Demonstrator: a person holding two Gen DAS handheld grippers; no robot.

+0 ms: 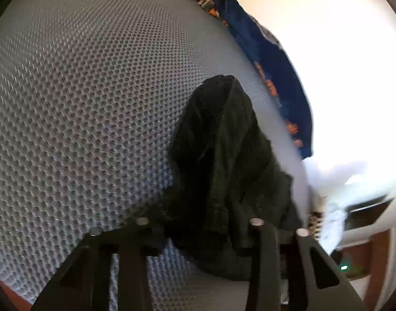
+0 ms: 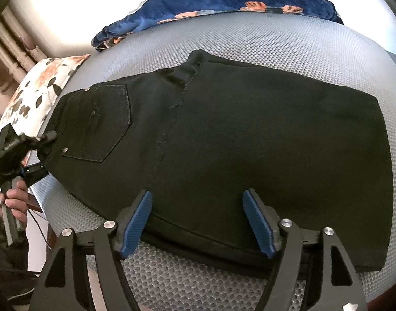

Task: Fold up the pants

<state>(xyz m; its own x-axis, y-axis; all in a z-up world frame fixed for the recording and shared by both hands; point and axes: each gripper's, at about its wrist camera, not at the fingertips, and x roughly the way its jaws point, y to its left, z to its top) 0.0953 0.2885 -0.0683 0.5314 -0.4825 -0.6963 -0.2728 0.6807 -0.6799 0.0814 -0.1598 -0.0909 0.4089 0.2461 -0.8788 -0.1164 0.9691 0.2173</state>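
Up close, the left wrist view is filled by the grey honeycomb-mesh mattress pad (image 1: pixel 81 103), and a bunched-up end of the black denim pants (image 1: pixel 223 155) rises off that pad straight ahead of the left gripper (image 1: pixel 208 235). The cloth runs down between the gripper's black fingers and hides their tips, so the jaws look drawn in on the fabric — a pinch on the waistband end. A dark blue blanket with orange flowers (image 1: pixel 262 59) lies along the pad's far edge, with glare washing out what is beyond it.

From the right wrist view, the pants (image 2: pixel 249 142) lie folded and flat across the middle of the pad (image 2: pixel 301 46), back pocket with its rivets toward the left, one layer doubled over another. The right gripper (image 2: pixel 198 223) points steeply down at the pad's near side; its blue ribbed pads (image 2: pixel 135 225) stand wide apart on either side of the pants' near hem, neither pressing on the cloth — open jaws. At the pad's left edge the left gripper (image 2: pixel 46 141) meets the waistband, angled downward, its handle wrapped by a person's hand (image 2: pixel 12 202) from below. A white pillow with orange and black flowers (image 2: pixel 40 88) sits just beyond that corner, and the blue blanket (image 2: pixel 223 0) is heaped along the pad's far side.
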